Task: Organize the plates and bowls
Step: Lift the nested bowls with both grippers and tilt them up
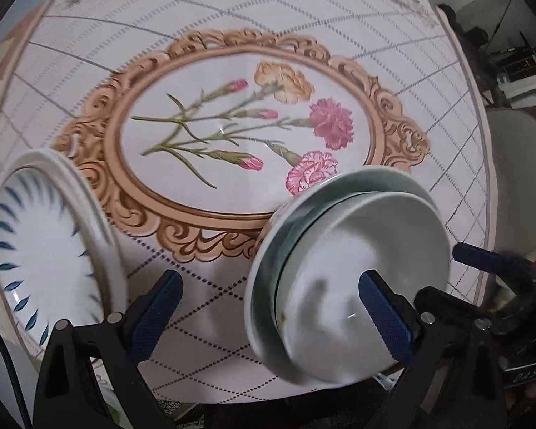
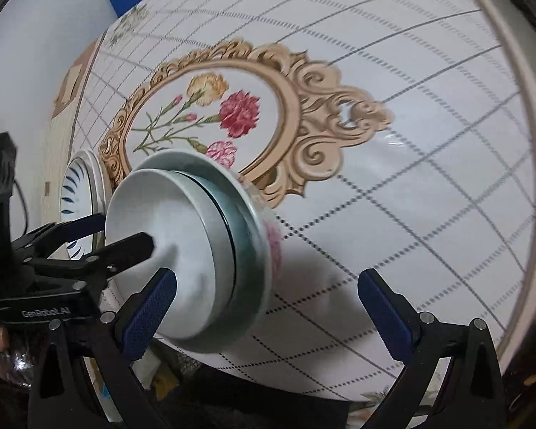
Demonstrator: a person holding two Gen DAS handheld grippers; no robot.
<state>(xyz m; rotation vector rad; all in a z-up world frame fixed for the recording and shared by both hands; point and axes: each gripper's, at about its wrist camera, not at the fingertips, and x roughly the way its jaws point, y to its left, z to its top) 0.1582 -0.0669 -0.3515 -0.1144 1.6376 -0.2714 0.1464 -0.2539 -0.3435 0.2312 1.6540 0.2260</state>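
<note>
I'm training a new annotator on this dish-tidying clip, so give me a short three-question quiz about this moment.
1. True or false: the left gripper and the right gripper are both open.
2. The plate at the table's edge is decorated with: A) blue leaf marks B) red stripes C) nothing.
3. Fill in: the white bowl sits ___ the green bowl.

Key: 1 true; 2 A; 3 inside.
</note>
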